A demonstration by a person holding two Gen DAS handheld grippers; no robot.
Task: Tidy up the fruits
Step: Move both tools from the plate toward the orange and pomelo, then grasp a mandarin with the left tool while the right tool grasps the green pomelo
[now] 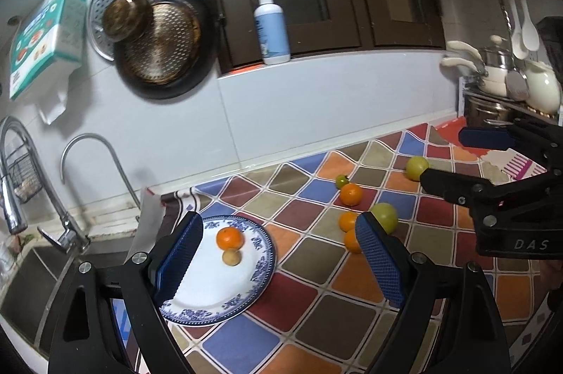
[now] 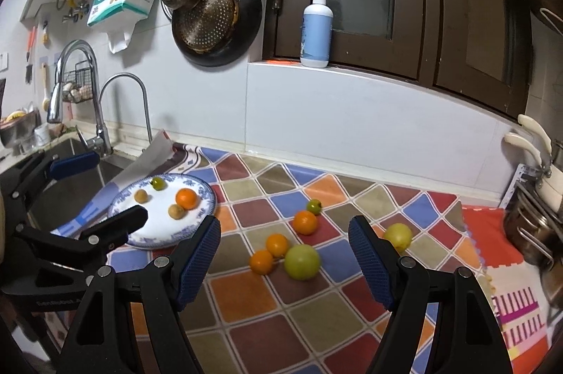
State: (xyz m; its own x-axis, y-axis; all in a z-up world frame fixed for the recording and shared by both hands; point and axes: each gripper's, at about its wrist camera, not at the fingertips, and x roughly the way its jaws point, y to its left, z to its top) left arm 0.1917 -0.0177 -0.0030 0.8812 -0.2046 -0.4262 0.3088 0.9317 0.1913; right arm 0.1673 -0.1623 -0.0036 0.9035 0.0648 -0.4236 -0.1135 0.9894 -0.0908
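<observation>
A blue-and-white plate (image 1: 262, 265) (image 2: 204, 194) lies on the checkered mat near the sink. It holds an orange (image 1: 229, 237) (image 2: 186, 198), two small tan fruits (image 2: 176, 211) and a small green one (image 2: 158, 183). Loose on the mat are three oranges (image 2: 305, 222), a big green apple (image 2: 302, 261) (image 1: 386, 216), a yellow-green fruit (image 2: 397, 236) (image 1: 416, 167) and a small green one (image 2: 314, 206). My left gripper (image 1: 278, 261) is open and empty above the plate's right side. My right gripper (image 2: 285, 265) is open and empty above the loose fruits.
A sink with two taps (image 2: 100, 113) lies left of the plate. Pans (image 2: 214, 18) hang on the tiled wall. A soap bottle (image 2: 316, 29) stands on the window ledge. A rack with pots (image 2: 535, 198) stands at the mat's right end.
</observation>
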